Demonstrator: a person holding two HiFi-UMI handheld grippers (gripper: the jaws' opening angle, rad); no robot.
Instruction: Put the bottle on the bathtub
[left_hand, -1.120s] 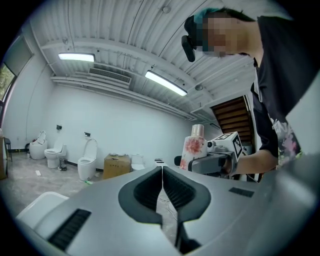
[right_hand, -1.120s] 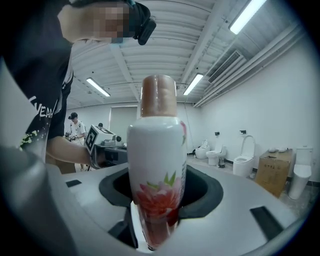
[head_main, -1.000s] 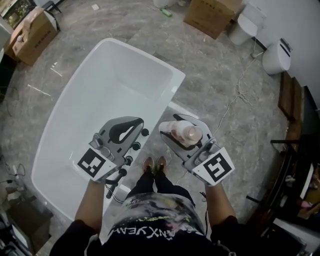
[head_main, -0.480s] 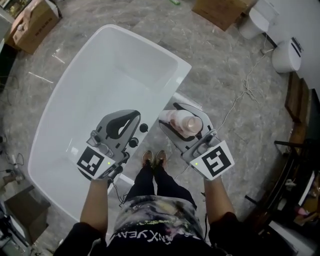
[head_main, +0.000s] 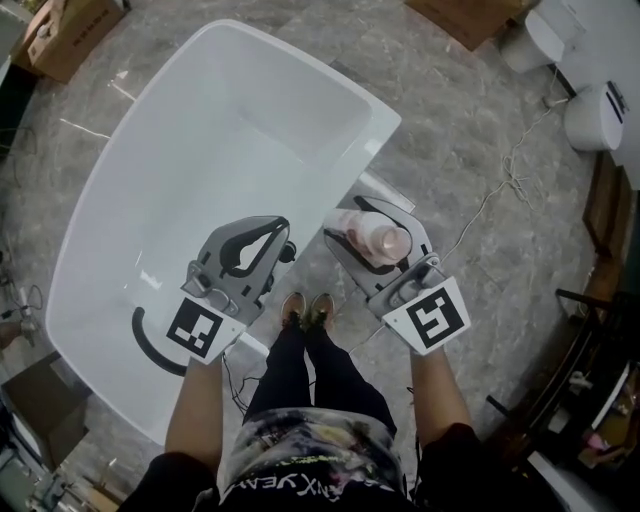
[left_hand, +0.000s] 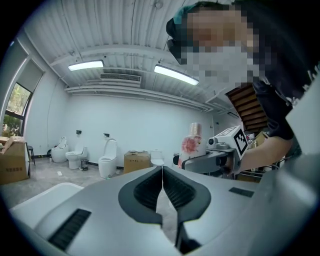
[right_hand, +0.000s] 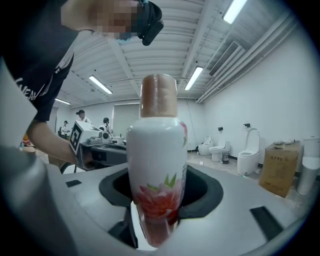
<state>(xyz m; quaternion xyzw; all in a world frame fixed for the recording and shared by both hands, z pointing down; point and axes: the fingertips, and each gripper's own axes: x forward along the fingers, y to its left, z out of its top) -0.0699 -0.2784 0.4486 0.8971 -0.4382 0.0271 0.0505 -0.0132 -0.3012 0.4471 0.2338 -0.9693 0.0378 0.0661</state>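
My right gripper (head_main: 368, 238) is shut on a white bottle (right_hand: 156, 165) with a pink flower print and a pale pink cap (right_hand: 158, 95). It holds the bottle (head_main: 372, 240) upright, just right of the bathtub's near corner. The white bathtub (head_main: 150, 180) fills the upper left of the head view. Above the tub's near right rim hangs my left gripper (head_main: 262, 243), shut with nothing in it; its dark pads (left_hand: 152, 187) meet along a thin line. From the left gripper view, the bottle (left_hand: 192, 145) and the right gripper show off to the right.
Cardboard boxes (head_main: 75, 30) lie on the marbled grey floor beyond the tub. Toilets (head_main: 600, 115) stand at the upper right, with a white cable (head_main: 505, 180) trailing across the floor. The person's shoes (head_main: 308, 306) are between the grippers. A dark rack (head_main: 590, 380) stands at the right.
The head view has shifted so the tub sits higher and larger in frame. Both grippers keep their places relative to each other, the bottle still held.
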